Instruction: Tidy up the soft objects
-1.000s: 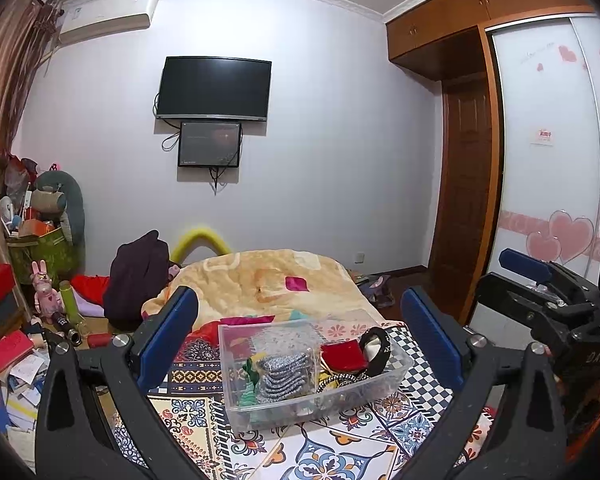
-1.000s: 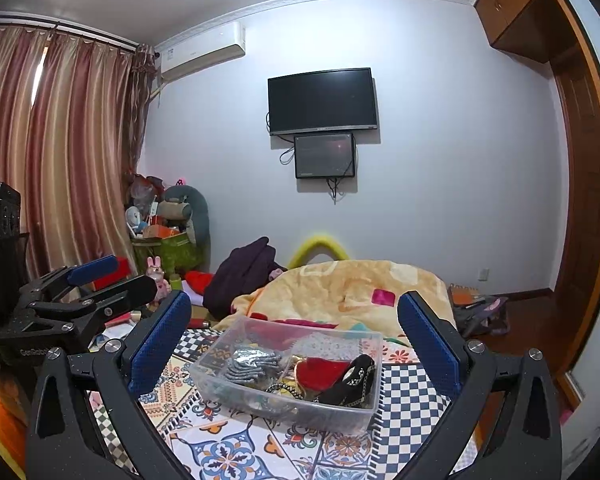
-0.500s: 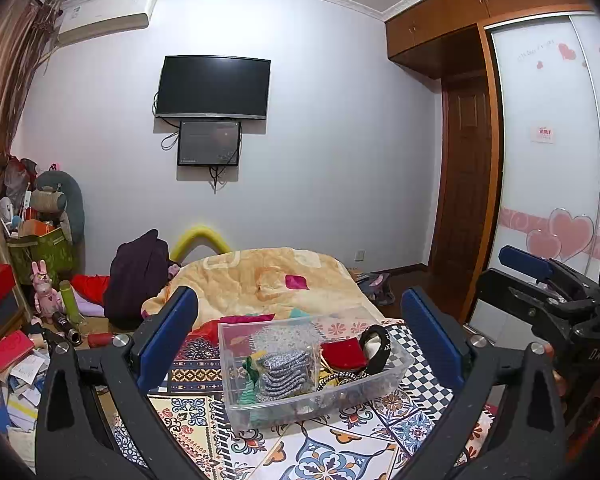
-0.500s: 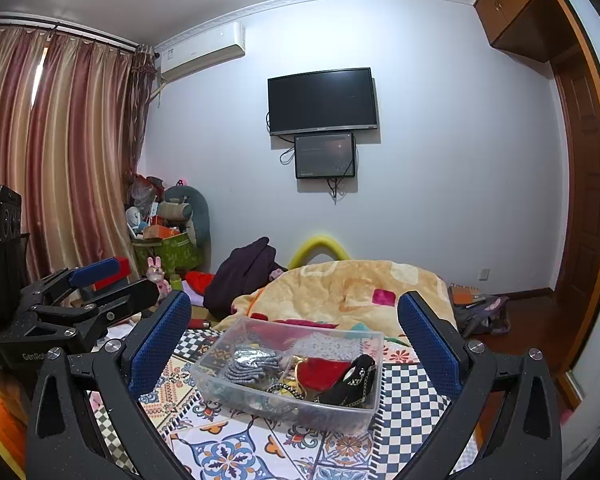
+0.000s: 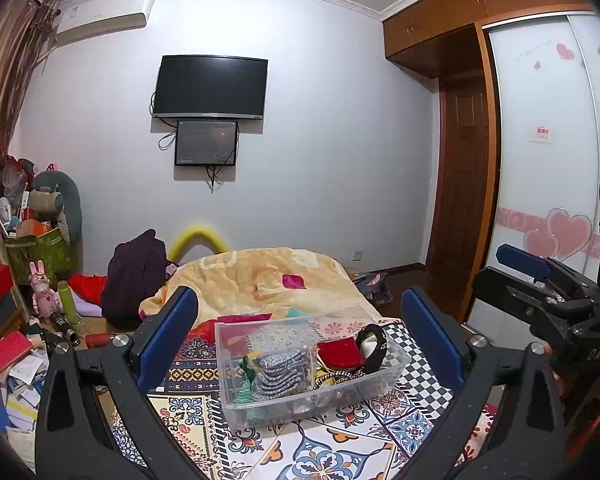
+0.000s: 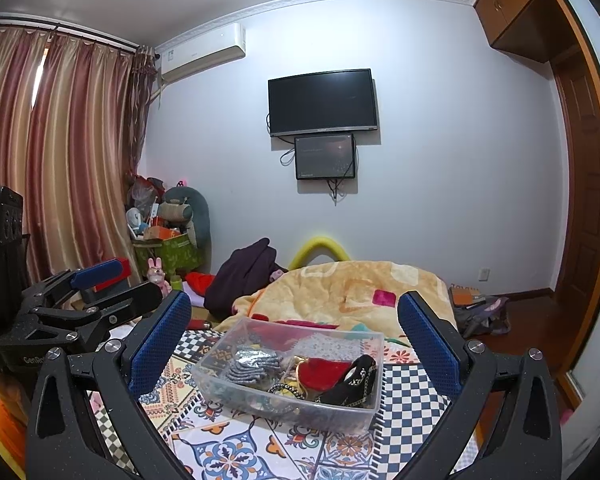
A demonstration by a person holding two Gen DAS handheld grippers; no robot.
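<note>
Your left gripper (image 5: 300,336): lower frame, blue pads spread wide, nothing between them. Your right gripper (image 6: 296,336): the same, jaws apart and empty; in the left wrist view it shows at right edge, its body lettered "DAS".

Clear plastic bin (image 5: 260,404): lower centre of both views, on the patterned bedcover (image 6: 236,452), framed between each gripper's pads without contact. Long axis runs left to right, tilted slightly in the frame.

Contents: grey knitted stack (image 5: 278,372) left of centre; red pouch (image 5: 340,354) beside it; black gold-trimmed piece (image 6: 352,384) at right end.

Beyond: beige blanket (image 5: 260,276), mid-frame.

Far wall: television (image 6: 322,102), upper centre. Air conditioner (image 6: 202,52), upper left, label unreadable.
</note>
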